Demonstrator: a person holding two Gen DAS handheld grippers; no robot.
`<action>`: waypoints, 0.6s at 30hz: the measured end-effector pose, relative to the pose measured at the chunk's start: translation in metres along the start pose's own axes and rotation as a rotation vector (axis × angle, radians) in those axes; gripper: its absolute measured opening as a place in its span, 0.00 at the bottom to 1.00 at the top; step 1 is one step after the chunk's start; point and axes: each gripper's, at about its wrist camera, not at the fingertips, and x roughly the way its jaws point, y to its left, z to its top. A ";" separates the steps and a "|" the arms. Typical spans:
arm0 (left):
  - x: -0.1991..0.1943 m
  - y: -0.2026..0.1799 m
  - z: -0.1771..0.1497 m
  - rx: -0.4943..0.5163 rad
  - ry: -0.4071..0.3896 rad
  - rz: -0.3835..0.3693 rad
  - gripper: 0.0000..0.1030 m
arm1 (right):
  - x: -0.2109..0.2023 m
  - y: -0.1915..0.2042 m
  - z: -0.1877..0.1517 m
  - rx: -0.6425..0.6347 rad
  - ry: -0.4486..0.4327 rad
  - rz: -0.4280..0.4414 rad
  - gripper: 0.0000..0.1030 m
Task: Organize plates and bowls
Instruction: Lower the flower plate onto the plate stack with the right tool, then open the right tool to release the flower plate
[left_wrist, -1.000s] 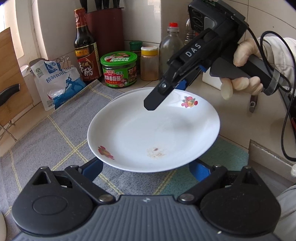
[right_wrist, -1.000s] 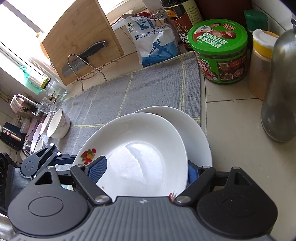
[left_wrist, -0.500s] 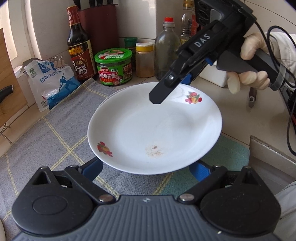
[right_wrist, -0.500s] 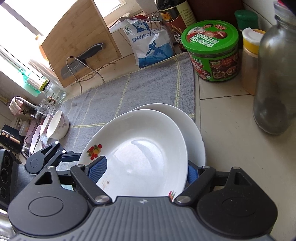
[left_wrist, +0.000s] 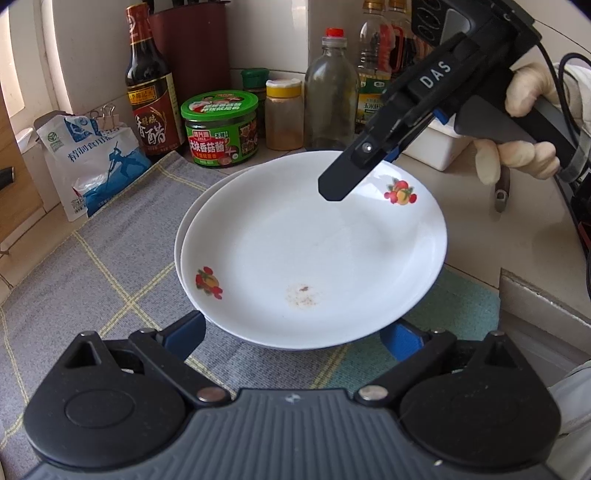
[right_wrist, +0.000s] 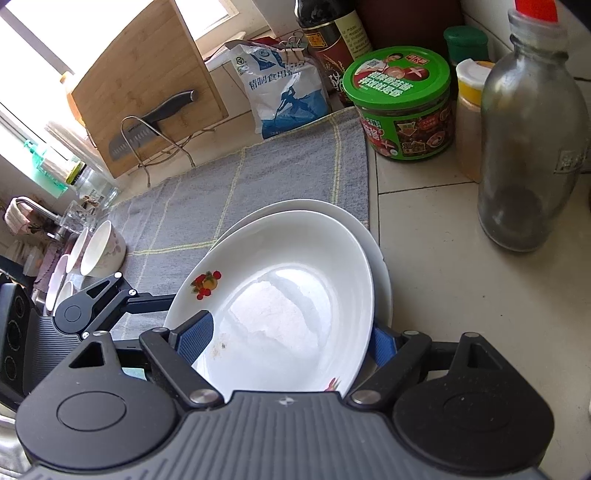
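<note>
A white plate with fruit prints (left_wrist: 314, 254) lies on top of a second white plate (left_wrist: 181, 236) on the grey checked cloth (left_wrist: 92, 280). The top plate also shows in the right wrist view (right_wrist: 295, 295), over the lower plate (right_wrist: 382, 266). My left gripper (left_wrist: 295, 336) is open, its blue pads either side of the plates' near edge, below the rim. My right gripper (right_wrist: 291, 341) is open; one finger (left_wrist: 343, 177) hangs over the top plate's far rim, and in its own view the pads straddle that rim. Several bowls (right_wrist: 99, 251) stand at the far left of the cloth.
Behind the plates stand a green-lidded jar (left_wrist: 221, 129), a vinegar bottle (left_wrist: 151, 85), a clear bottle (left_wrist: 330, 92), a yellow-lidded spice jar (left_wrist: 283, 114) and a salt bag (left_wrist: 92, 162). A cutting board with a knife (right_wrist: 147, 92) leans at the back left.
The top plate has moved over the lower plate and come down onto it. Both grippers moved with it toward the jars and bottles; their jaws stay wide.
</note>
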 end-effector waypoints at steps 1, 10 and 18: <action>0.000 -0.001 0.000 0.005 -0.002 0.003 0.98 | -0.001 0.002 0.000 -0.001 0.001 -0.011 0.87; -0.002 -0.003 0.000 0.005 -0.018 0.011 0.97 | -0.005 0.011 -0.003 -0.024 0.009 -0.067 0.89; -0.007 -0.004 -0.004 -0.017 -0.024 0.033 0.97 | -0.012 0.010 -0.006 -0.031 0.008 -0.083 0.92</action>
